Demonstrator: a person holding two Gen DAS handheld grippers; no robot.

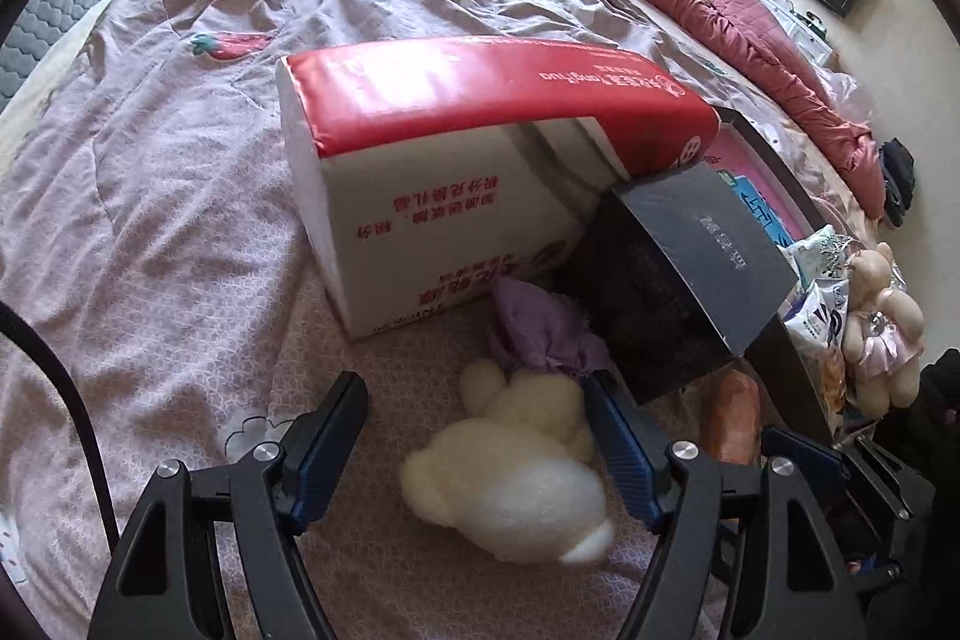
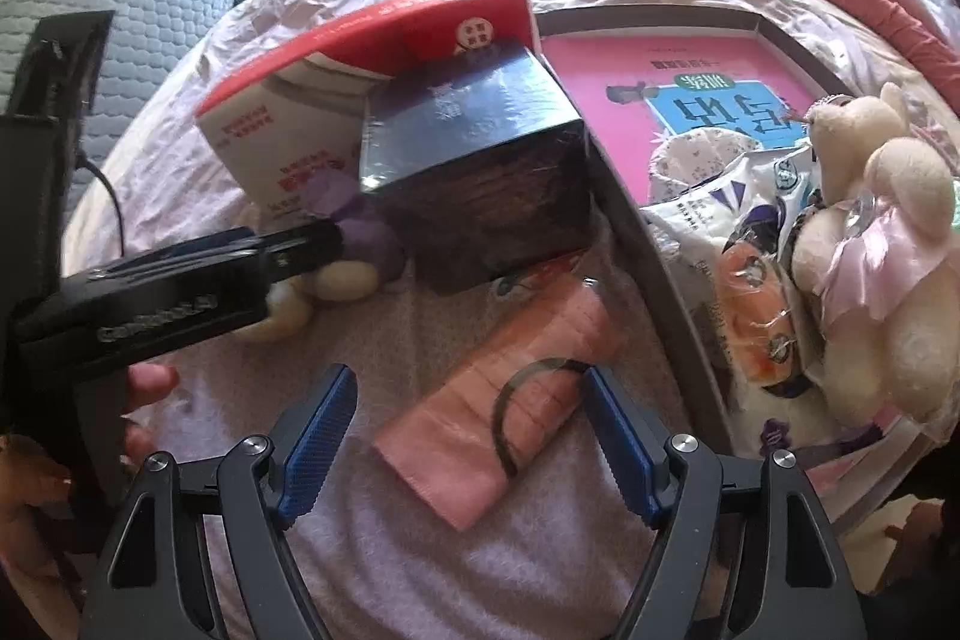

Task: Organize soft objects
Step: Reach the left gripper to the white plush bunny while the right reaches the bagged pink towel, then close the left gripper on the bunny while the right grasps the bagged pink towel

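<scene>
A white plush bear (image 1: 510,466) with a purple dress lies on the bed between the open fingers of my left gripper (image 1: 474,400); the right finger touches its side. In the right wrist view the left gripper (image 2: 312,244) reaches over that bear (image 2: 345,274). My right gripper (image 2: 468,394) is open around a pink wrapped pack (image 2: 510,382), which lies flat on the bed. A second cream bear in a pink dress (image 2: 870,244) sits in the dark tray (image 2: 660,244) at the right.
A red and white carton (image 1: 456,172) and a dark box (image 1: 678,280) stand just behind the bear. The tray holds a pink book (image 2: 648,76) and snack bags (image 2: 720,208). A pink quilt (image 1: 720,10) lies at the bed's far right.
</scene>
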